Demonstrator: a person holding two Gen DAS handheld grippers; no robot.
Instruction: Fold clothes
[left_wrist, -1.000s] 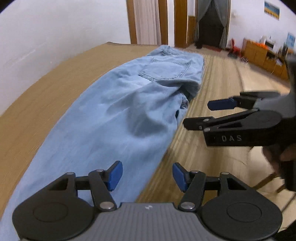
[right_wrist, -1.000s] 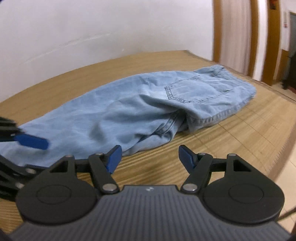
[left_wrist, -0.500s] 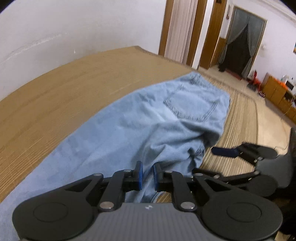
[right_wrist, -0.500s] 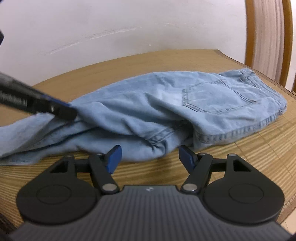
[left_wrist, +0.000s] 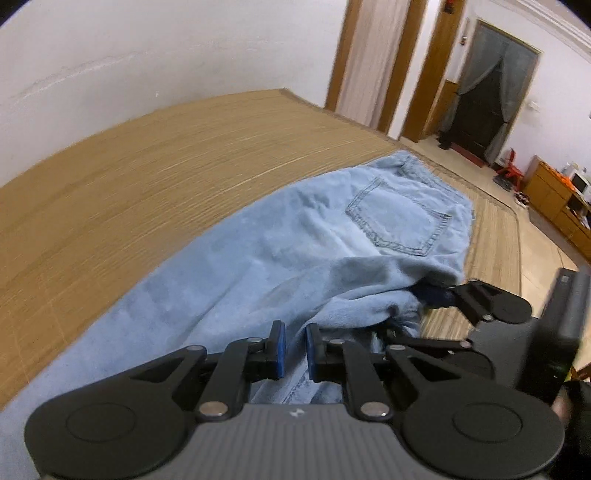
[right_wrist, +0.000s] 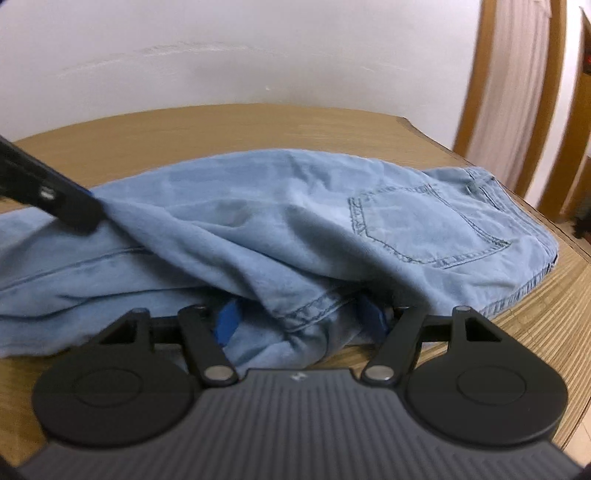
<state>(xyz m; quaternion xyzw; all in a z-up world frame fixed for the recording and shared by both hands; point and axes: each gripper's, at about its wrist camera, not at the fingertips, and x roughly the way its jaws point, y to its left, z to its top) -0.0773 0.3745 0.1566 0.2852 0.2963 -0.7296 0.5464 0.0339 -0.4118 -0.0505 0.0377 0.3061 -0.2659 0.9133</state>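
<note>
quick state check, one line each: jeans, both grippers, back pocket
jeans: folded lengthwise on the mat, near edge bunched and lifted
left gripper: shut on a fold of the jeans
right gripper: jaws closing, denim edge between them
back pocket: facing up, flat

1. Premises: a home, living area.
2. Evidence: a woven bamboo mat (left_wrist: 184, 177) covers a bed-like surface against a plain white wall (left_wrist: 147, 55).
3. Wooden door frames (left_wrist: 424, 74) and a pale curtain (left_wrist: 373, 62) stand beyond.
4. A curtained dark doorway (left_wrist: 480, 110) and a low wooden cabinet (left_wrist: 554, 206) carrying small household items are visible.
</note>
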